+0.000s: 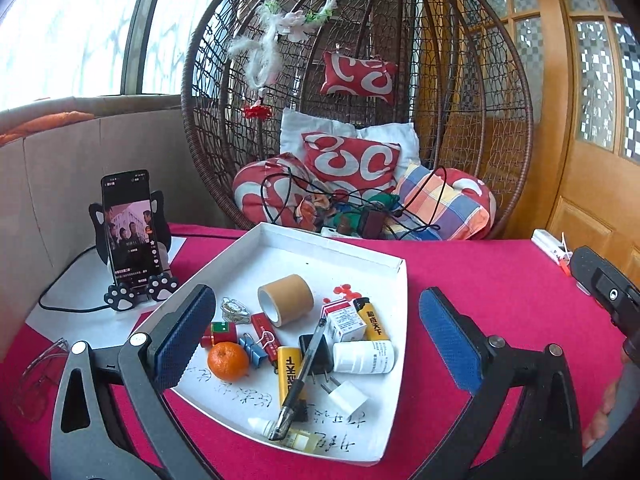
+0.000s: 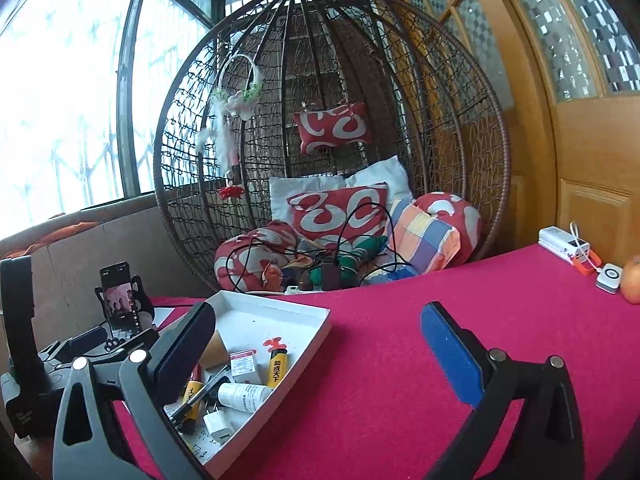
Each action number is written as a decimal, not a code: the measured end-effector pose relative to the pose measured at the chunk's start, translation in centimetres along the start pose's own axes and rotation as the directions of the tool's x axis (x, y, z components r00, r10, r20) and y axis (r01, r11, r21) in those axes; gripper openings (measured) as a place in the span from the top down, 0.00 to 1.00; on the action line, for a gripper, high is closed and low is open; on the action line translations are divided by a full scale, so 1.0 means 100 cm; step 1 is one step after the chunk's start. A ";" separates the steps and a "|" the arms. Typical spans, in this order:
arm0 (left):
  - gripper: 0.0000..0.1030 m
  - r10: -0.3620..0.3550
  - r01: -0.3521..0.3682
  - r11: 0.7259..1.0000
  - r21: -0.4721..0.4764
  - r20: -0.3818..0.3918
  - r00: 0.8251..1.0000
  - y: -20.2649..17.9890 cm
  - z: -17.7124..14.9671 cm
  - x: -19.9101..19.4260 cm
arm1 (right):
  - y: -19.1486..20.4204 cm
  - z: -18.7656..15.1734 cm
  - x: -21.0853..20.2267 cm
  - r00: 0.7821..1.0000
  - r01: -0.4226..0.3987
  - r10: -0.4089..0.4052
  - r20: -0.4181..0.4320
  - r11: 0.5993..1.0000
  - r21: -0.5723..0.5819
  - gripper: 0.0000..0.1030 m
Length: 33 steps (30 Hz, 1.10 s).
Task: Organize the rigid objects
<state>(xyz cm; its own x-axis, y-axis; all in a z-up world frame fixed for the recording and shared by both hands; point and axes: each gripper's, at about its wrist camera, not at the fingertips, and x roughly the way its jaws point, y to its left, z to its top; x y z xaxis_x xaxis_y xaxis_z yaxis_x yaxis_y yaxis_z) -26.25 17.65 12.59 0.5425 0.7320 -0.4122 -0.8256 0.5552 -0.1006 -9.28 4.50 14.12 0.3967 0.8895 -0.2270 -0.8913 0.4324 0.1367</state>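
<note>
Left gripper (image 1: 312, 344) and right gripper (image 2: 320, 360): jaws wide apart, nothing held. White tray (image 1: 384, 432) of small objects rests on the red counter (image 1: 500, 280).

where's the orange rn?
Left wrist view: the orange lies in the white tray, on its left side, just below the red tin and beside the blue clip. The right wrist view doesn't show it.

White tray (image 1: 362, 254) is holding the items. Tape roll (image 1: 286, 299) is lying near its centre; orange (image 1: 228, 361) is sitting toward its left edge; black pen (image 1: 304, 376) is lying tilted across yellow lighter (image 1: 289, 374); white bottle (image 1: 363, 357) is lying rightward; white plug (image 1: 347, 397) is lying just below the bottle.
</note>
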 end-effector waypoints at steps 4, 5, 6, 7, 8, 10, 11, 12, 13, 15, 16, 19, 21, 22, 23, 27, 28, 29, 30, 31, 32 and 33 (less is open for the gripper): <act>0.00 0.147 -0.144 0.988 0.062 -0.032 0.989 -0.017 0.001 -0.016 | -0.004 0.001 -0.018 0.999 -0.003 0.003 0.034 1.000 0.004 0.00; 0.00 0.178 -0.176 0.982 0.067 -0.032 0.984 -0.019 0.000 -0.021 | -0.006 0.001 -0.023 0.999 -0.007 0.006 0.048 1.000 0.009 0.00; 0.00 0.202 -0.200 0.978 0.065 -0.032 0.979 -0.020 0.000 -0.026 | -0.007 0.001 -0.028 0.998 -0.014 0.013 0.060 1.000 0.014 0.00; 0.00 0.231 -0.229 0.972 0.057 -0.035 0.972 -0.021 -0.001 -0.031 | -0.009 0.001 -0.032 0.997 -0.018 0.017 0.070 1.000 0.019 0.00; 0.00 0.258 -0.257 0.965 0.044 -0.038 0.965 -0.021 -0.004 -0.036 | -0.010 0.001 -0.035 0.997 -0.019 0.017 0.076 1.000 0.024 0.00; 0.00 0.277 -0.277 0.961 0.018 -0.042 0.960 -0.020 -0.007 -0.046 | -0.014 0.002 -0.041 0.997 -0.022 0.019 0.078 0.999 0.039 0.00; 0.00 0.263 -0.263 0.965 0.006 -0.047 0.964 -0.020 -0.008 -0.051 | -0.016 0.002 -0.044 0.997 -0.026 0.022 0.080 0.998 0.050 0.00; 0.00 0.238 -0.239 0.971 -0.009 -0.056 0.970 -0.019 -0.010 -0.055 | -0.019 0.002 -0.048 0.996 -0.031 0.026 0.081 0.998 0.062 0.00; 0.00 0.215 -0.217 0.976 -0.026 -0.065 0.974 -0.018 -0.012 -0.060 | -0.021 0.002 -0.051 0.997 -0.034 0.028 0.078 0.997 0.073 0.00; 0.00 0.196 -0.200 0.978 -0.050 -0.083 0.977 -0.019 -0.017 -0.069 | -0.024 0.000 -0.057 0.997 -0.038 0.032 0.066 0.996 0.082 0.00; 0.00 0.203 -0.209 0.977 -0.052 -0.098 0.974 -0.021 -0.019 -0.073 | -0.026 -0.001 -0.060 0.997 -0.040 0.034 0.064 0.996 0.083 0.00; 0.00 0.244 -0.247 0.969 -0.021 -0.108 0.964 -0.031 -0.024 -0.087 | -0.029 -0.005 -0.071 0.997 -0.040 0.034 0.068 0.995 0.087 0.00; 0.00 0.263 -0.263 0.965 -0.002 -0.068 0.963 -0.039 -0.024 -0.098 | -0.031 -0.006 -0.077 0.997 -0.043 0.036 0.075 0.995 0.094 0.00; 0.00 0.271 -0.271 0.963 0.011 -0.046 0.961 -0.042 -0.024 -0.103 | -0.031 -0.006 -0.080 0.996 -0.043 0.036 0.078 0.994 0.097 0.00; 0.00 0.282 -0.282 0.959 0.026 -0.029 0.959 -0.045 -0.024 -0.108 | -0.031 -0.006 -0.082 0.996 -0.043 0.035 0.080 0.994 0.098 0.00; 0.00 0.284 -0.284 0.957 0.059 0.019 0.959 -0.053 -0.021 -0.121 | -0.030 -0.005 -0.088 0.996 -0.044 0.035 0.088 0.994 0.101 0.00; 0.00 0.285 -0.286 0.956 0.067 0.022 0.958 -0.054 -0.021 -0.122 | -0.030 -0.005 -0.090 0.995 -0.045 0.036 0.092 0.994 0.100 0.00; 0.00 0.289 -0.290 0.954 0.073 0.024 0.957 -0.055 -0.021 -0.123 | -0.029 -0.005 -0.091 0.995 -0.045 0.036 0.095 0.994 0.099 0.00; 0.00 0.293 -0.295 0.952 0.078 0.028 0.956 -0.056 -0.022 -0.124 | -0.028 -0.005 -0.092 0.995 -0.044 0.035 0.097 0.994 0.097 0.00; 0.00 0.296 -0.298 0.951 0.083 0.031 0.955 -0.057 -0.022 -0.124 | -0.028 -0.005 -0.093 0.995 -0.044 0.034 0.098 0.994 0.097 0.00; 0.00 0.298 -0.300 0.950 0.086 0.031 0.954 -0.058 -0.022 -0.124 | -0.028 -0.005 -0.094 0.994 -0.043 0.034 0.100 0.994 0.098 0.00; 0.00 0.299 -0.301 0.950 0.087 0.031 0.954 -0.058 -0.022 -0.125 | -0.028 -0.005 -0.095 0.994 -0.044 0.034 0.100 0.994 0.099 0.00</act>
<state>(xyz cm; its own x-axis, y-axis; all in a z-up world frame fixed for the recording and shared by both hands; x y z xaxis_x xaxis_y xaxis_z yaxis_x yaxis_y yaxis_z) -28.57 4.40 16.31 0.2751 0.8764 -0.3953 -0.9337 0.3415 0.1074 -10.64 -5.20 15.42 0.3863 0.9139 -0.1248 -0.8817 0.4056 0.2411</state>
